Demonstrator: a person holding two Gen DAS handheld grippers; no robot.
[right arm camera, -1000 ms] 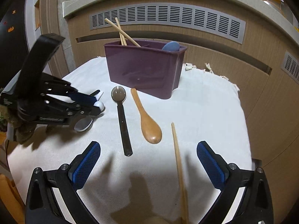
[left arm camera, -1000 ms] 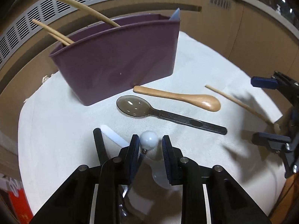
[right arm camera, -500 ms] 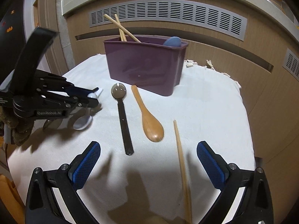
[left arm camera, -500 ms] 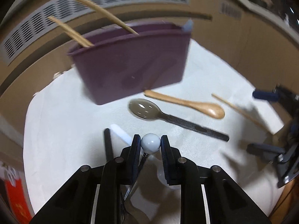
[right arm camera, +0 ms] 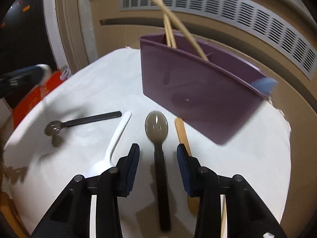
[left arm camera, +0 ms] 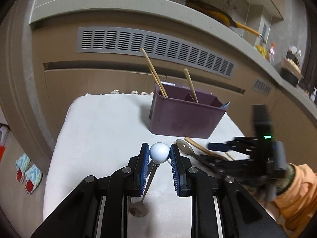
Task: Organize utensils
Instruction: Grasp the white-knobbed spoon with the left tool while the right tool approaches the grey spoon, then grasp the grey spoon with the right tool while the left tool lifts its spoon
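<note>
Left gripper [left arm camera: 159, 155] pinches the ball-topped spoon [left arm camera: 159, 153] aloft, bound for the purple caddy [left arm camera: 184, 119], while the right gripper [right arm camera: 158, 154], jaws spread, straddles the dark spoon [right arm camera: 158, 138] and must close next.

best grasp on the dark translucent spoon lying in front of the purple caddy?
Take the dark spoon by its flat black handle, partway down from the bowl, coming from above with a finger on either long edge. The handle is straight and narrow; the bowl is rounded and probably slippery. The right gripper already straddles it, open. Watch the wooden spoon close alongside.
</note>
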